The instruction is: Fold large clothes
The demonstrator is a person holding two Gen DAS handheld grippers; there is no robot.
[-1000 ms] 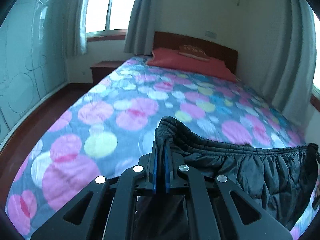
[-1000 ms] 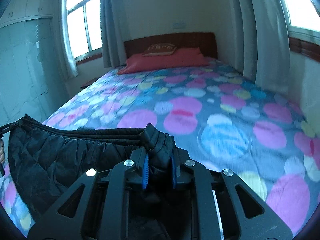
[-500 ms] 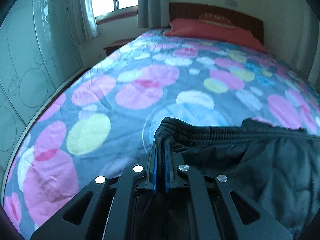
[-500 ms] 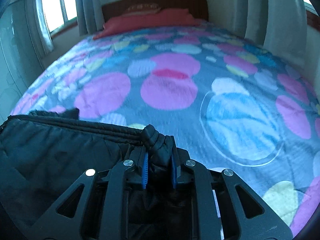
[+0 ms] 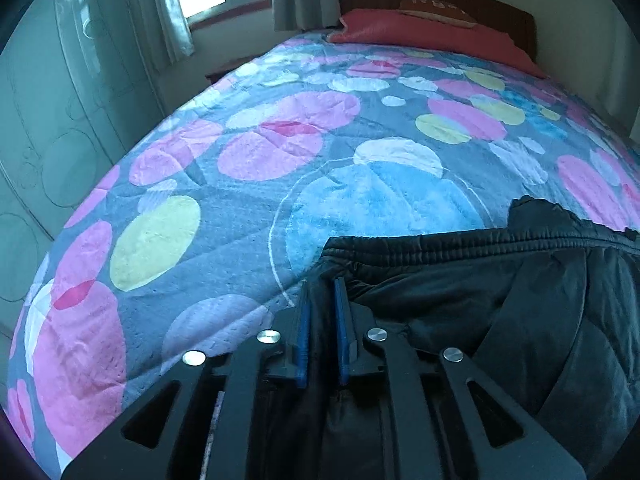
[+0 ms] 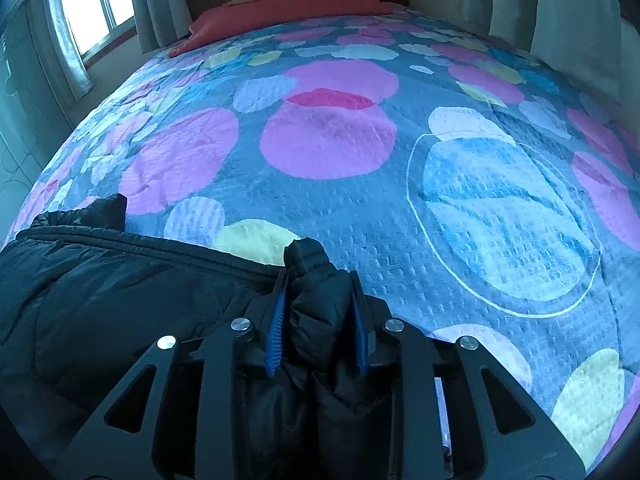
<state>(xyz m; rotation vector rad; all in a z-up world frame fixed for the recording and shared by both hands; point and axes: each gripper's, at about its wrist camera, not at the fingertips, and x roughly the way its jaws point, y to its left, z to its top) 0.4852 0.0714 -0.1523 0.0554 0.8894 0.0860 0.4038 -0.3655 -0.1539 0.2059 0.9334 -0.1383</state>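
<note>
A black quilted garment with an elastic waistband [image 5: 500, 280] lies spread along the near end of the bed. My left gripper [image 5: 321, 292] is shut on the waistband's left corner, low over the bedspread. In the right wrist view the same garment [image 6: 120, 292] stretches to the left. My right gripper [image 6: 318, 280] is shut on a bunched fold of the waistband's right corner, which pokes up between the blue pads [image 6: 276, 332]. A further flap of the garment sticks up beyond the waistband [image 5: 536, 212].
The bed carries a grey-blue bedspread with pink, yellow and blue circles [image 5: 280, 152]. Red pillows [image 5: 420, 30] lie by the wooden headboard. A wardrobe [image 5: 52, 128] stands on the left, with a window and curtains [image 5: 172, 8] beyond. Curtains hang at the right [image 6: 552, 4].
Both grippers have dropped forward and down, from holding the garment up in the air to laying it on the bedspread. The waistband now rests on the bed. Both stay shut.
</note>
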